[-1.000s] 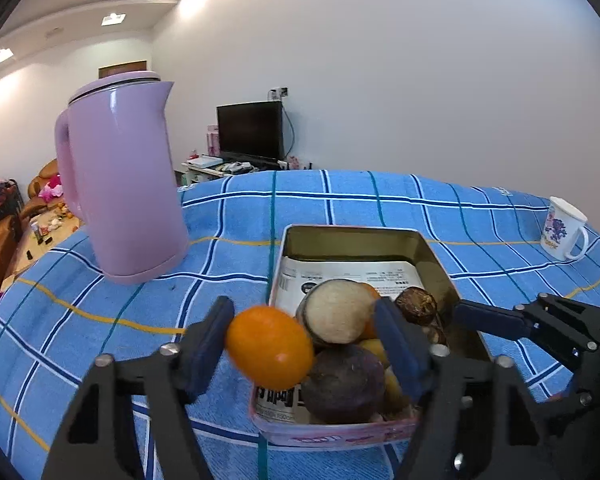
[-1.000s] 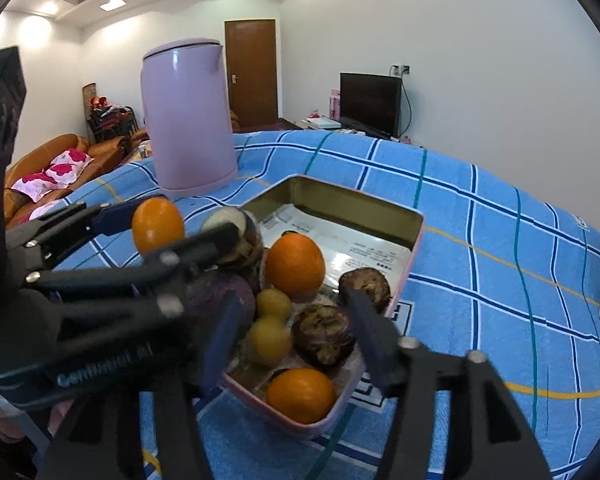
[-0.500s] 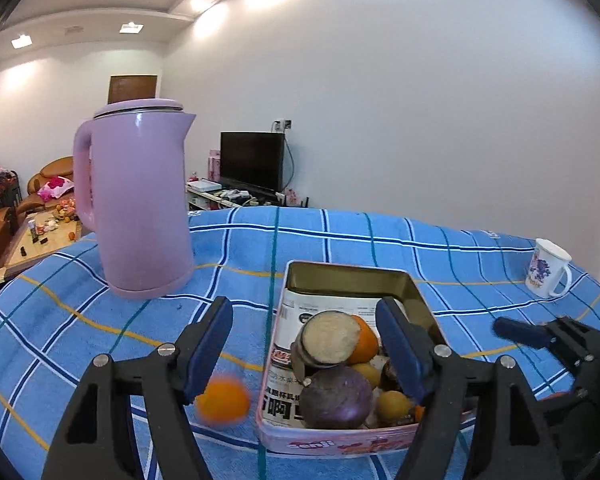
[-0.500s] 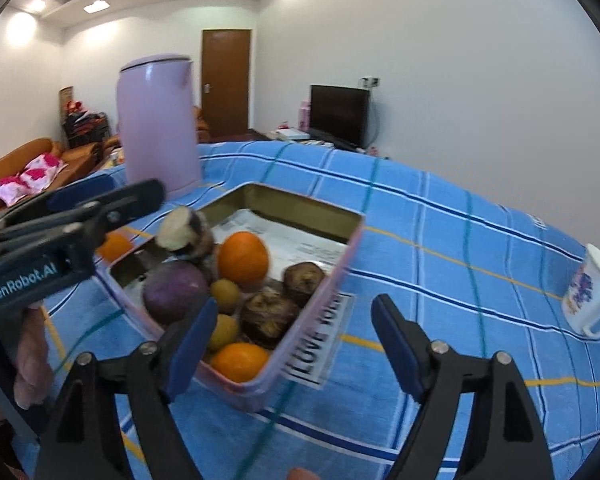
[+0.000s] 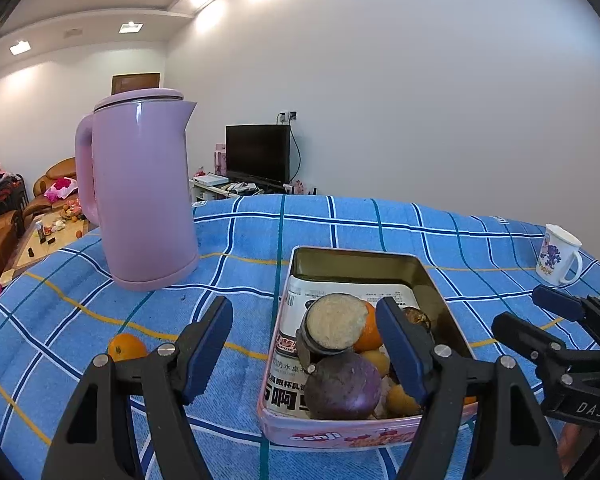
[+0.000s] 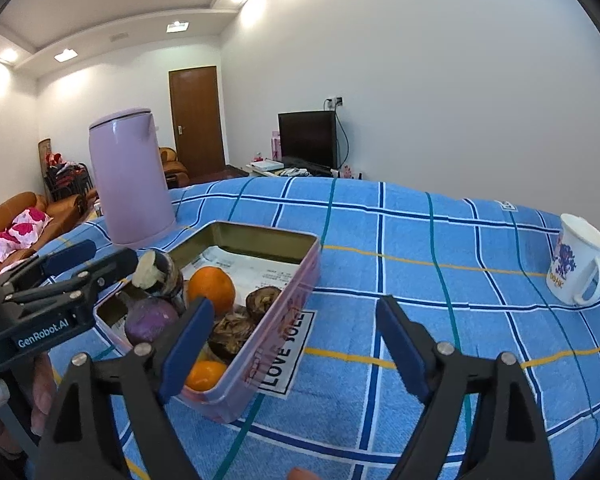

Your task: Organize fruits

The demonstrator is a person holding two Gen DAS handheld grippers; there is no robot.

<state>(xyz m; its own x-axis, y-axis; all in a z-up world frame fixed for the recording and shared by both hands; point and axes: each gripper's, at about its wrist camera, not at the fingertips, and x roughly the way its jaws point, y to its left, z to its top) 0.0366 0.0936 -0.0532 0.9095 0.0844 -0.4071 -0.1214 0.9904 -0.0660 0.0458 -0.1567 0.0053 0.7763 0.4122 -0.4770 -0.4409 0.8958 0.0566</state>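
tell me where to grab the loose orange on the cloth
Grip the orange across its widest middle, coming from above with the left gripper, which is open and nearest. It is round and lies alone on the cloth, left of the tin, so both flanks look clear.

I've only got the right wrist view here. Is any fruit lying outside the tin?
Observer: Yes. In the left wrist view, one orange lies on the checked cloth, left of the tin.
Operator: Is the left gripper holding it?
Observer: No. The left gripper is open and clamps nothing. The orange sits on the cloth outside its left finger.
Operator: Any yellow fruit in the tin?
Observer: Yes, small yellow fruits lie at the tin's near end, beside the purple fruit.
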